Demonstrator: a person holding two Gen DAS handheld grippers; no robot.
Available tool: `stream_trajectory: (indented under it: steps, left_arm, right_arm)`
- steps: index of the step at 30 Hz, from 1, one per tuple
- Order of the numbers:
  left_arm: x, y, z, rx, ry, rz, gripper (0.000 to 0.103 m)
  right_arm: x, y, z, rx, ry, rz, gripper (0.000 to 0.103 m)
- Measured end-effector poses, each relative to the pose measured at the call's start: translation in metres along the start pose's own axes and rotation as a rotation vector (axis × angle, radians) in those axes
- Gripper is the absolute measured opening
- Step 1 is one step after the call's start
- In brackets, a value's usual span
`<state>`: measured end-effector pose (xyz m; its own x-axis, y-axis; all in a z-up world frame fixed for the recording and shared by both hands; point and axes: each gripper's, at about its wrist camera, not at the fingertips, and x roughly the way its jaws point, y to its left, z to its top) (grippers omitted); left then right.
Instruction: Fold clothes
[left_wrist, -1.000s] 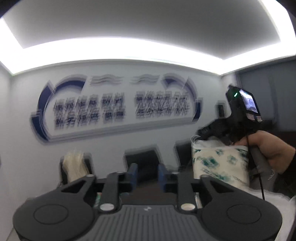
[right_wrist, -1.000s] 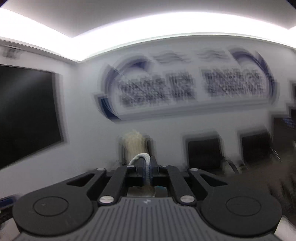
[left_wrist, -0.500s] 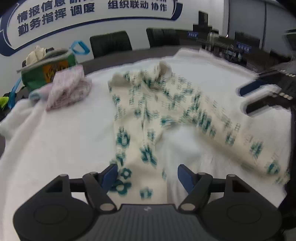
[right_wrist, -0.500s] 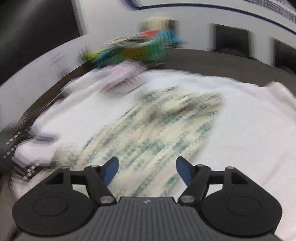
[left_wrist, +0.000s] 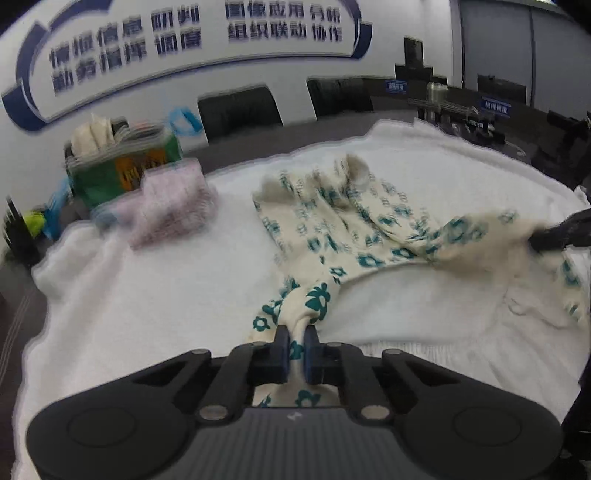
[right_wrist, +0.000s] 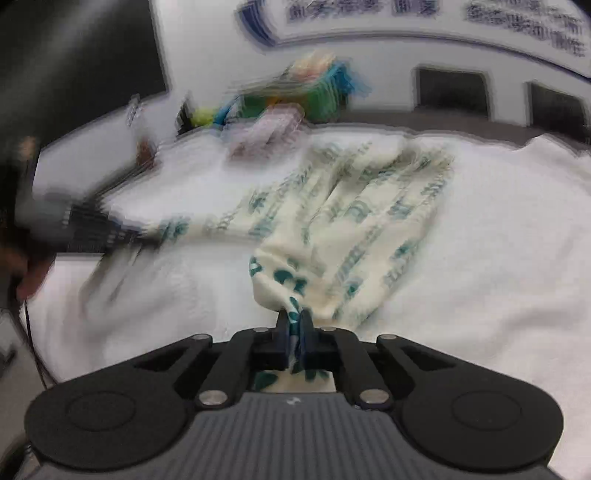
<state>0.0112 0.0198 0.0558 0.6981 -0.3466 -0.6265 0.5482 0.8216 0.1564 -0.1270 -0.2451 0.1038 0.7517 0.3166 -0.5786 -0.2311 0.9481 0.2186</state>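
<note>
We grip the floral garment with both the left gripper and the right gripper clamped; mid-frame it lies rumpled, folding incomplete.

the garment lies spread across the middle of the towel that covers the tabletop. its near end sits between the jaws of the left gripper at the front edge, and its right end runs off to the right gripper at the far right. a folded cloth sits on the towel to the left of the garment, well apart from it. right behind that cloth is a bag at the towel's back left corner. chairs stand behind the tabletop, against the wall with the sign. in the right wrist view the garment stretches away from the right gripper toward the cloth and bag at the back.
</note>
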Motion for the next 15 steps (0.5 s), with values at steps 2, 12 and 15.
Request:
stream_trajectory:
  steps: [2,12,15]
  left_arm:
    - [-0.006,0.004,0.009,0.031,-0.025,0.037,0.008]
    - [-0.027,-0.104,-0.012,-0.003,-0.122,-0.244,0.084]
    - [-0.012,-0.161,0.001,-0.021,-0.132,-0.338,0.084]
  right_arm:
    - [-0.025,-0.013,0.009,0.101,-0.089,-0.007,0.004]
    - [-0.056,-0.039,-0.001,0.158,-0.118,0.027,0.084]
    - [-0.032,-0.066,0.056,0.11,-0.223,-0.041,0.094]
